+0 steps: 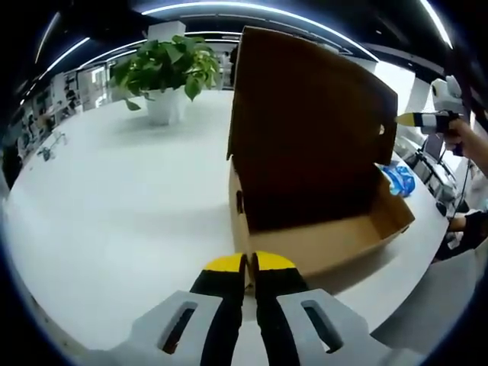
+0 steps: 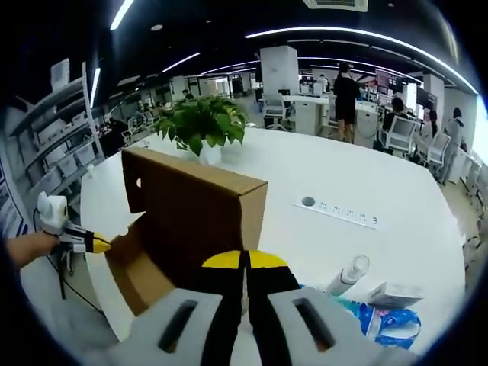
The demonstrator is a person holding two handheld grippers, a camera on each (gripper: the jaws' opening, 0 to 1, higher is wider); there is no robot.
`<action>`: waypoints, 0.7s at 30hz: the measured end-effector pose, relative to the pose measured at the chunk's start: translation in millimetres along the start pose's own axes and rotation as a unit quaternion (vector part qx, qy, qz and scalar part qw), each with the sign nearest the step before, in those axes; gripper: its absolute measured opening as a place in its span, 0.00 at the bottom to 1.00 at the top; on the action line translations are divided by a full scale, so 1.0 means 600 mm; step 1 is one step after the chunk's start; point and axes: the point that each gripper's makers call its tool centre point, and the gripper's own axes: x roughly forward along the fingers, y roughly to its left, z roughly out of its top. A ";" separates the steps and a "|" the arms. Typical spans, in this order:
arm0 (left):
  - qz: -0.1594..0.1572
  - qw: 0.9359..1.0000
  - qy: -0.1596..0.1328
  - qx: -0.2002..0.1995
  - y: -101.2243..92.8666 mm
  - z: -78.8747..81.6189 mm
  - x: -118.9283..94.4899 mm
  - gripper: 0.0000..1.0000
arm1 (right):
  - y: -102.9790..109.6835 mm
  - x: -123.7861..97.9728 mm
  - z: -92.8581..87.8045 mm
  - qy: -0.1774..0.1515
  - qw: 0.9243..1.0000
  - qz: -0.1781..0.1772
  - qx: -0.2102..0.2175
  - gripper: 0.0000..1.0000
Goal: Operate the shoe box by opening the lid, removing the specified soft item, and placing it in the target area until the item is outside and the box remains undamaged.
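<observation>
Left gripper view has the left claw (image 1: 249,263) pinched together right at the shoe box (image 1: 320,229), which sits on the white desk (image 1: 114,213) with its lid (image 1: 305,122) standing up. Right claw (image 2: 245,261) is closed too, empty. Potted plant (image 1: 164,72) behind.

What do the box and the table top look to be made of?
The box looks like brown cardboard, matte, with cut raw edges and a folded-up lid. The table seems a smooth white laminate or painted board, faintly glossy; which one I cannot tell.
</observation>
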 end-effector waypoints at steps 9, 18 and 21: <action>-0.002 1.000 0.000 -0.003 0.000 0.001 0.000 0.02 | 0.014 -0.014 -0.011 -0.015 1.000 -0.003 0.013 0.00; 0.002 1.000 -0.010 -0.002 0.001 0.009 -0.003 0.02 | 0.026 -0.028 -0.026 -0.027 1.000 -0.006 0.015 0.00; 0.007 1.000 -0.021 -0.002 0.003 0.020 -0.008 0.04 | 0.030 -0.032 -0.029 -0.029 0.999 -0.006 0.015 0.00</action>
